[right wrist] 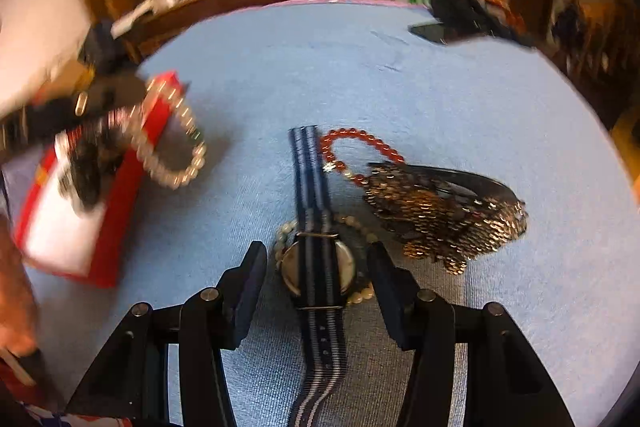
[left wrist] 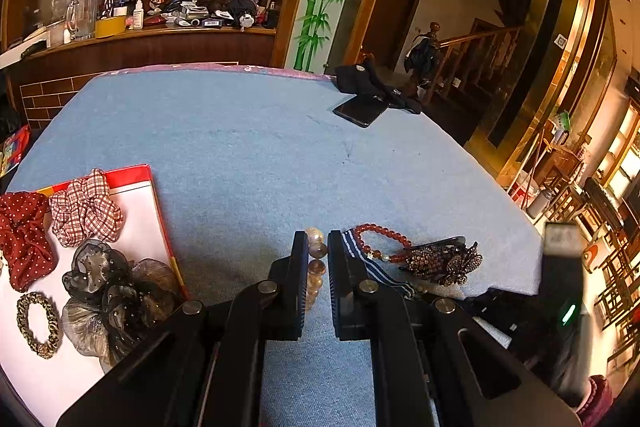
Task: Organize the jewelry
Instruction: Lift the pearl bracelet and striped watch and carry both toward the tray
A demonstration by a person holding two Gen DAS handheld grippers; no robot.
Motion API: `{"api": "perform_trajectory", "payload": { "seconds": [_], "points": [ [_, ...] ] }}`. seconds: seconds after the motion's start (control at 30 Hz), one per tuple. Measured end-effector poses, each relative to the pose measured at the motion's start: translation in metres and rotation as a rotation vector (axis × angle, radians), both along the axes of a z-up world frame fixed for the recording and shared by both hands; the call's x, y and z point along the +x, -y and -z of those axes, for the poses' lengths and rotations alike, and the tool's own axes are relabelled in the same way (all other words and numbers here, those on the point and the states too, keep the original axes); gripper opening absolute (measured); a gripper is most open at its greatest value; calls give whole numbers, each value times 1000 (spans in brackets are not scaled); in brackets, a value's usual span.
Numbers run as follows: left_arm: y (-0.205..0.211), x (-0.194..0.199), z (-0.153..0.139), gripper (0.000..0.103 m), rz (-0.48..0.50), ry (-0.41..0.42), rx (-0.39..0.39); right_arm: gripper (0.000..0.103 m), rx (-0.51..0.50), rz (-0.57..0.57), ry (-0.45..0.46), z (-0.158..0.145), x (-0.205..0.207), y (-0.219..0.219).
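My left gripper [left wrist: 318, 239] is shut on a bracelet of pale pearly beads [left wrist: 316, 259]. In the right wrist view this bracelet [right wrist: 176, 151] hangs from it beside the red box [right wrist: 116, 227]. My right gripper [right wrist: 317, 249] is open, with one jaw on each side of a round watch [right wrist: 318, 267] on a blue striped strap [right wrist: 308, 171]; the pads stand clear of the watch. The watch lies on a small pale bead bracelet [right wrist: 362, 223]. A red bead bracelet [right wrist: 360, 143] and a rhinestone hair clip [right wrist: 440, 211] lie just to its right.
The white-lined red box [left wrist: 140, 195] holds a dotted red scrunchie [left wrist: 24, 235], a checked one [left wrist: 86, 211], a black gauze one [left wrist: 108, 291] and a gold chain band [left wrist: 38, 323]. A phone [left wrist: 360, 111] and black cloth [left wrist: 372, 79] lie at the blue table's far edge.
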State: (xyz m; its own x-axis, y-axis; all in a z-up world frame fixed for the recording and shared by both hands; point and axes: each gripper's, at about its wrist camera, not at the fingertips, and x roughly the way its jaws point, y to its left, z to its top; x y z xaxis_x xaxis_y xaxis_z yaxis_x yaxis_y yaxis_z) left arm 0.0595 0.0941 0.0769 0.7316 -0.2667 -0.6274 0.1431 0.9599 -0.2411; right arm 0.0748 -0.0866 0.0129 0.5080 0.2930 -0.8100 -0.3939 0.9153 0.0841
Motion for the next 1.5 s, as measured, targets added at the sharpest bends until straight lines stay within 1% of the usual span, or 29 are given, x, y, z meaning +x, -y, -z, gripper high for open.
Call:
{"api": "perform_trajectory", "payload": {
  "seconds": [0.03,0.07,0.1,0.17,0.23,0.3,0.33,0.37,0.4,0.47,0.53,0.6,0.73,1.03,1.17,1.27,1.5],
  "points": [
    [0,0,1,9,-1,-2,0,47,-50,-6,30,3,-4,-7],
    [0,1,1,9,-2,-3,0,46,-66,-2,49,4,-6,-8],
    [-1,1,2,9,-2,-5,0,46,-47,8,41,4,-5,-6],
    [0,2,3,9,-2,-9,-1,47,37,23,9,2,1,7],
    [1,2,3,9,1,-10,1,49,154,28,-45,2,8,23],
    [2,1,3,9,4,-9,5,51,220,38,-78,2,13,31],
    [3,1,3,9,7,-9,7,51,232,42,-82,2,14,31],
    [4,1,4,9,7,-9,8,50,226,42,-76,3,15,30],
    [6,0,4,9,10,-10,10,45,205,38,-63,3,14,27],
    [8,0,5,9,14,-10,16,45,161,36,-31,2,13,20],
    [9,-1,5,9,20,-10,17,44,162,39,-23,3,11,18],
    [11,-3,4,9,23,-4,21,44,190,51,-24,1,10,22],
    [14,-7,1,9,33,8,22,44,291,68,7,-11,3,37],
    [26,-16,-2,9,71,22,28,44,441,166,71,-27,-23,63],
    [33,-21,-3,9,94,32,37,44,450,205,85,-27,-41,68],
    [38,-23,-4,9,108,35,39,44,428,216,91,-28,-51,69],
    [41,-27,-6,9,123,42,32,44,422,225,106,-39,-60,67]
  ]
}}
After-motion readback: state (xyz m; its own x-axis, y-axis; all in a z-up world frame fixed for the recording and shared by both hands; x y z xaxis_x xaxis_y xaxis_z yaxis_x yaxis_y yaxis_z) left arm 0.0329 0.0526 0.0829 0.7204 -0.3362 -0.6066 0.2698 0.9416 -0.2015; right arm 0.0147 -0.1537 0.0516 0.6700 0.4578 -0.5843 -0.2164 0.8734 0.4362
